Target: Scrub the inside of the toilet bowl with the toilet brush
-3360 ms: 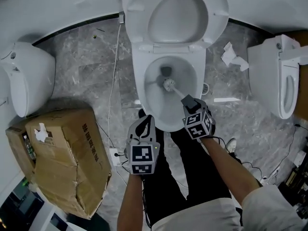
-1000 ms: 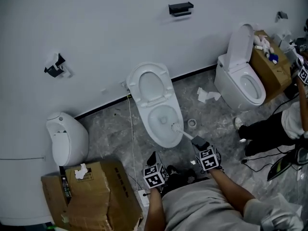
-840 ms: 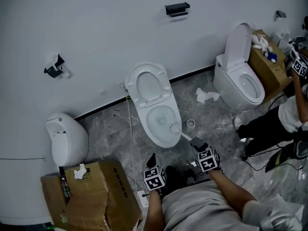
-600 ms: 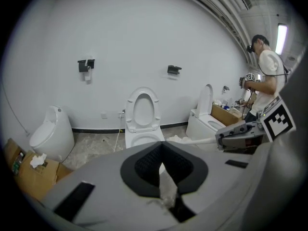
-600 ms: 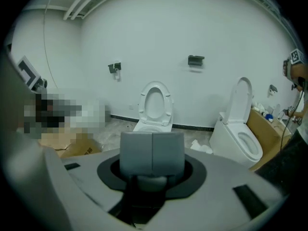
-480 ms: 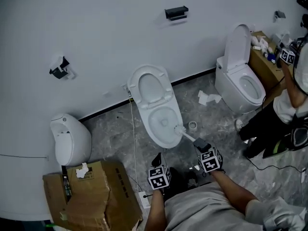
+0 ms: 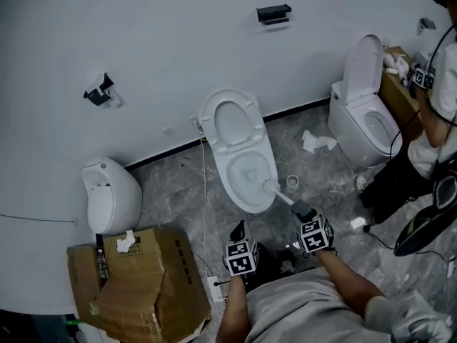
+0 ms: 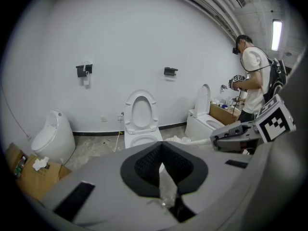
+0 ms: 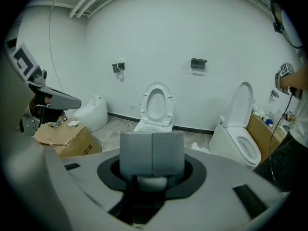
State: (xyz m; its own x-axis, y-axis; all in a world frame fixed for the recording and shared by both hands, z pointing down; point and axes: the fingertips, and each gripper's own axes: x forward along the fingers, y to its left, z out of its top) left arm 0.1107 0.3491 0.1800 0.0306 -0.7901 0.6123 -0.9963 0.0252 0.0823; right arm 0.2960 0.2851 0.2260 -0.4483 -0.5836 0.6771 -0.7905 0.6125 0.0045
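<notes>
Gripping the toilet brush (image 7: 280, 194) by the end of its handle in the right gripper (image 7: 300, 209), jaws clamped round the white stem. Resting the bristle head at the near right rim of the toilet bowl (image 7: 232, 183), possibly sitting on the edge rather than down inside; too small to settle from the head view. Holding the left gripper (image 8: 161, 150) pinched together on nothing, in front of the bowl and apart from the brush.

Judging the scrub best done by tipping the head down past the rim, pressing the bristles against the inner wall, sweeping round under the lip, and steadying the wrist against the handle twisting in the jaws.

Seeing a cable (image 7: 205, 191) running along the floor just left of the bowl, a squat white fixture (image 7: 111, 195) further left, and a crumpled cardboard box (image 7: 143, 291) to the near left. Seeing a floor drain (image 7: 292, 182) just right of the bowl, crumpled paper (image 7: 318, 141) beyond it, then a second toilet (image 7: 371, 120) and another person (image 7: 437, 113) well to the right. Finding no obstacle over the bowl, with its seat (image 7: 232, 120) raised against the wall.
</notes>
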